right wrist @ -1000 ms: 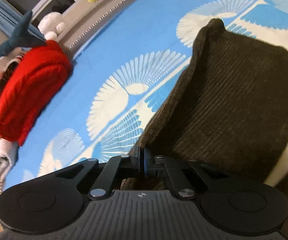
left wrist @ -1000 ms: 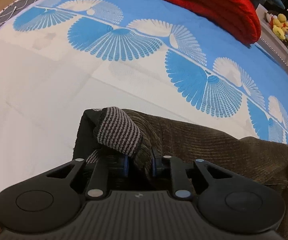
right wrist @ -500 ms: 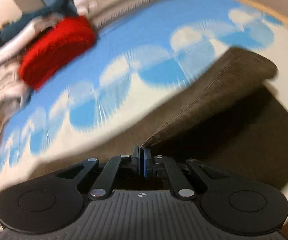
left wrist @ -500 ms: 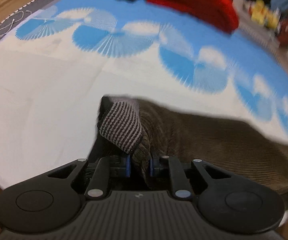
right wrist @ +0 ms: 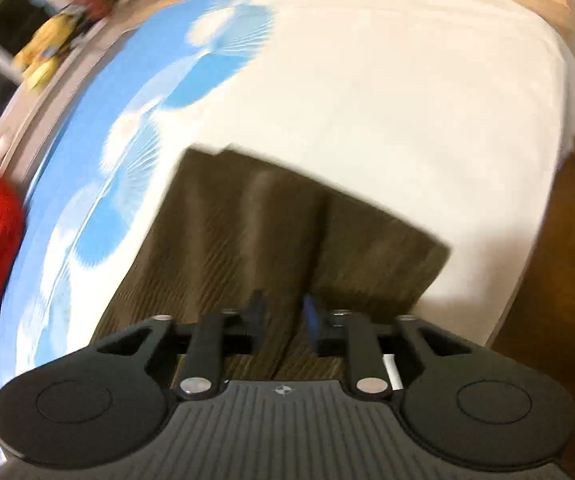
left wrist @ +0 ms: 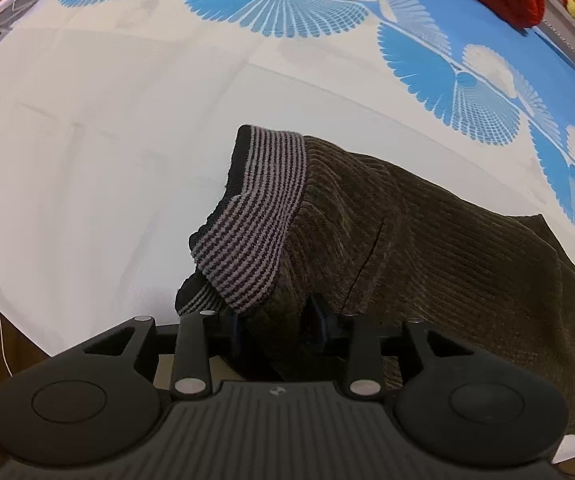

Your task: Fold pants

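Pants (left wrist: 427, 248): ribbed brown corduroy w/ striped knit cuff (left wrist: 255, 220); bedsheet (left wrist: 127, 120) smooth matt cloth.

We are seeing two matching black grippers: the left gripper (left wrist: 277, 326) and right gripper (right wrist: 283, 322), each wearing a ribbed grey plate, round side discs, silver screws and blue-padded fingers (right wrist: 310, 314).
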The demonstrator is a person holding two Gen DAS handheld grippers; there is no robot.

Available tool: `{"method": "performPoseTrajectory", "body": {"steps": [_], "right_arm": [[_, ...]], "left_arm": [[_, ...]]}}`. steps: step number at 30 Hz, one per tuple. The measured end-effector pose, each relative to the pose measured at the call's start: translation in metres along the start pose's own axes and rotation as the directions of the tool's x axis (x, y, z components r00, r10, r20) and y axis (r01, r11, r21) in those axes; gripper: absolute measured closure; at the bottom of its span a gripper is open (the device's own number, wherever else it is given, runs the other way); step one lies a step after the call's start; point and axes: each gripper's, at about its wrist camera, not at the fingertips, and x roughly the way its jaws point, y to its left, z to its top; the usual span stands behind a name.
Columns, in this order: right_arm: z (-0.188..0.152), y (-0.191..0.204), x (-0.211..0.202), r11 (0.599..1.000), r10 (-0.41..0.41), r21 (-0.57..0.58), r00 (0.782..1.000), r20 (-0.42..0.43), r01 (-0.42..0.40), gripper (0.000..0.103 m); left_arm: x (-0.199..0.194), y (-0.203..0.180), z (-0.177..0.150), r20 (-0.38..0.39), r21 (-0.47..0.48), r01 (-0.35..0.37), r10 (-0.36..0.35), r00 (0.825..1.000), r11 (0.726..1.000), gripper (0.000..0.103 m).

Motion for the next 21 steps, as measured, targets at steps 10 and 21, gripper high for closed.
{"method": "performPoseTrajectory", "body": {"steps": [10,21], "right_arm": [[0.029,-0.01,0.049,0.993,0.028,0.118,0.999,-0.027,-0.024,0.068],[0.041,0.007,-0.008,0.983,0.154,0.062,0.957,0.247,-0.175,0.097]], "left_arm": [[0.007,0.005,0.005,-0.021,-0.026,0.009,-0.009,1.0,1.0,0.064],[-0.007,-0.001,0.008,0.063,-0.01,0.041,-0.04,0.997,0.999,0.087]]}}
